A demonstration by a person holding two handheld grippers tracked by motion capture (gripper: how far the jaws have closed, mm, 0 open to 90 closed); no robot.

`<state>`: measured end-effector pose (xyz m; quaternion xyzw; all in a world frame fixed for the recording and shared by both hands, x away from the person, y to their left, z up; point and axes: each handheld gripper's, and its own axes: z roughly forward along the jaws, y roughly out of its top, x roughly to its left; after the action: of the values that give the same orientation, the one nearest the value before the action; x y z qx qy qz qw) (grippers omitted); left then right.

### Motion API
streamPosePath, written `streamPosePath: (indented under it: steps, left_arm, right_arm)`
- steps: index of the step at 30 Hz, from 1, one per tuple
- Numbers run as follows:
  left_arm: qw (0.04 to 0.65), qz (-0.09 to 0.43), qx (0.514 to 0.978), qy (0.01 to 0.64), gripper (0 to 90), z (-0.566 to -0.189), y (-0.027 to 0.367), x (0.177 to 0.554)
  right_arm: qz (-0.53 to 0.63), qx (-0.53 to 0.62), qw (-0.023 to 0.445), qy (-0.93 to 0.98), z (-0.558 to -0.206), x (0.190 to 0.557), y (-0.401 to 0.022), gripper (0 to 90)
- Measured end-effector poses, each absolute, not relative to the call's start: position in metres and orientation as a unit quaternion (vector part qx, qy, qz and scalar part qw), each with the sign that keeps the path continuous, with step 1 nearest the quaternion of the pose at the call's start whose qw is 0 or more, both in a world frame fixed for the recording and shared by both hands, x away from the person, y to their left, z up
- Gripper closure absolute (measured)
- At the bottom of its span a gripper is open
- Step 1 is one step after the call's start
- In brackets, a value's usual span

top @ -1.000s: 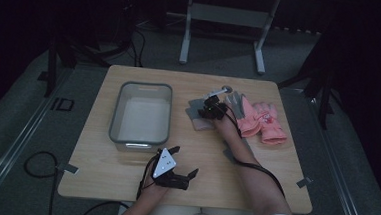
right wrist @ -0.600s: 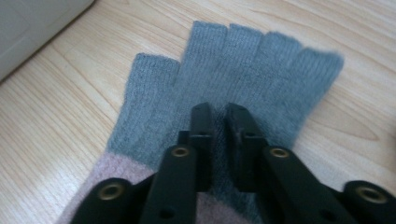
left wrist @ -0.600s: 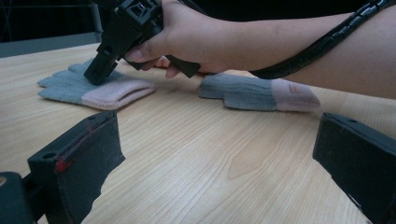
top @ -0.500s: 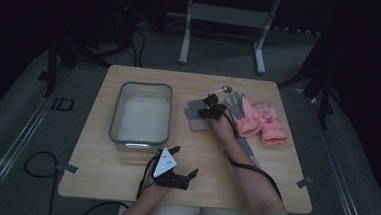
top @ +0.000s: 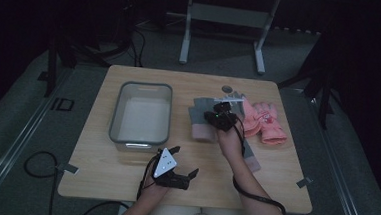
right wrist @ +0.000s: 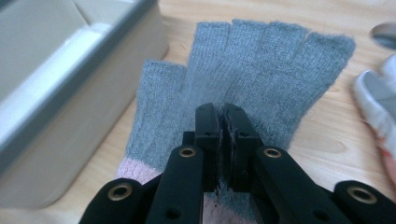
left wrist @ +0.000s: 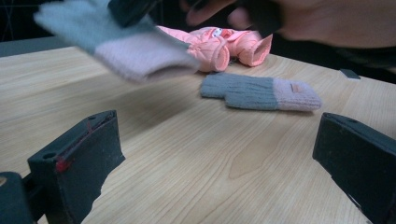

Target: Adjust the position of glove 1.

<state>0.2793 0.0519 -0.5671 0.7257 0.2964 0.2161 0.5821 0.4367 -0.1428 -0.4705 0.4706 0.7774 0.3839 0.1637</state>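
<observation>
My right gripper (right wrist: 223, 112) has its jaws pinched tight on a grey glove (right wrist: 252, 70) with a pink cuff, biting the knit around mid-palm. The glove hangs off the wooden table (top: 123, 183), lifted, its fingers pointing away from the gripper. Just off to its left sits the grey bin (top: 140, 113), close to the glove's thumb side. On the other side, near the gripper, there's a pair of pink gloves (top: 265, 122), and a second grey glove (left wrist: 261, 92) lies flat on the wood beside them. My left gripper (top: 175, 166) is parked near the table's front edge, jaws wide apart, holding nothing.
</observation>
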Motion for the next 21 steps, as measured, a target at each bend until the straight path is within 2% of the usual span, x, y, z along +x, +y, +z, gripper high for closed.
streamPosePath:
  steps: [7,14,21]
  left_arm:
    - [0.583,0.222,0.725,0.293,0.6,-0.567,0.051,0.278]
    - [0.583,0.221,0.725,0.293,0.6,-0.567,0.051,0.279]
    - [0.583,0.22,0.725,0.294,0.6,-0.567,0.051,0.279]
  right_arm:
    - [0.387,0.479,0.158,0.772,-0.468,0.395,-0.149,85.3]
    - [0.367,0.495,0.143,0.775,-0.494,0.371,-0.158,85.1]
    - [0.349,0.506,0.126,0.778,-0.525,0.362,-0.16,85.0]
